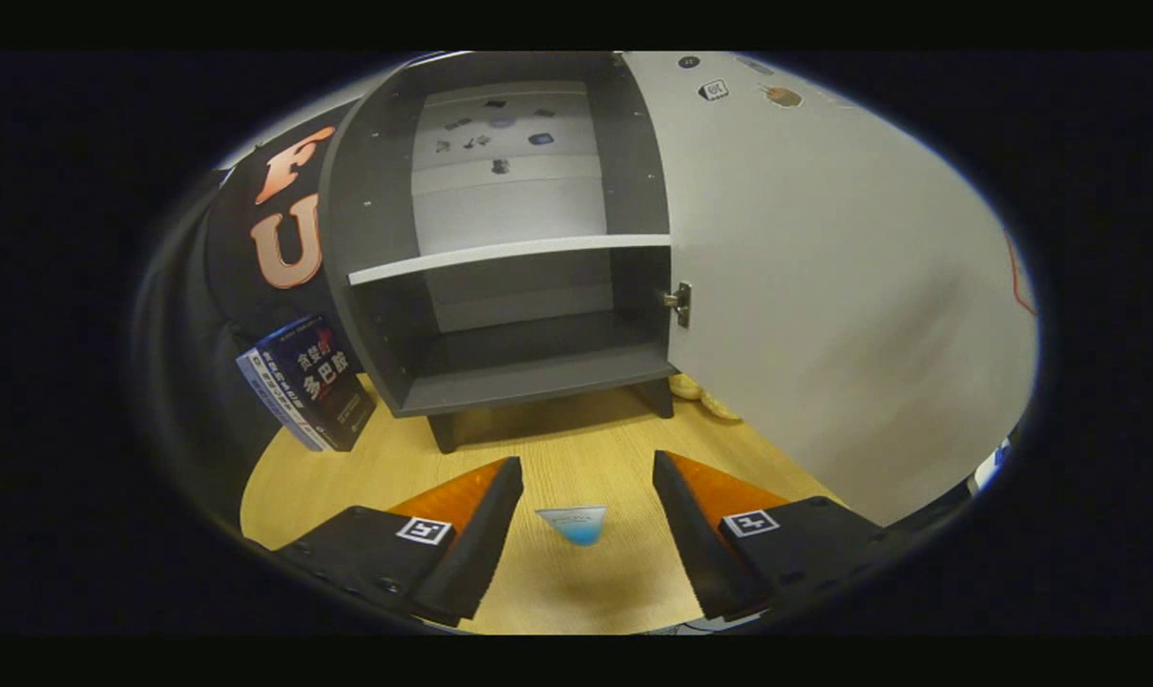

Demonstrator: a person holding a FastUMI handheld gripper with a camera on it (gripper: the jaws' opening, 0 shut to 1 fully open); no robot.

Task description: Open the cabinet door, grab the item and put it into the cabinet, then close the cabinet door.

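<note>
A small triangular item (573, 524) — pale on top, shading to blue at its lower tip — sits between the two fingers of the gripper (586, 487), roughly midway across the gap and touching neither. Whether it rests on the table or stands slightly off it cannot be told. The fingers stand wide apart, with nothing pressed between them; each carries a square black-and-white marker on its body.

Beyond the fingers a strip of bare wooden table (576, 448) runs up to the cabinet (519, 315). The tabletop is light, with a fine straight grain. The cabinet is dark grey, boxy, raised on short dark feet, with smooth matte panels. Its door (825, 286) — a broad, plain pale panel — is swung fully open to the right, its lower edge reaching out over the table beside the right finger. A small metal hinge (680, 303) shows at the door's inner edge, level with the lower compartment.

Inside, a pale-edged shelf (510, 256) divides the cabinet into an upper and a lower compartment. The lower compartment lies straight ahead of the fingers. The upper back panel bears a few small dark stickers.

Left of the cabinet a dark blue book (309, 382) leans tilted against its side wall. A yellowish object (705, 396), mostly hidden, peeks out under the door.
</note>
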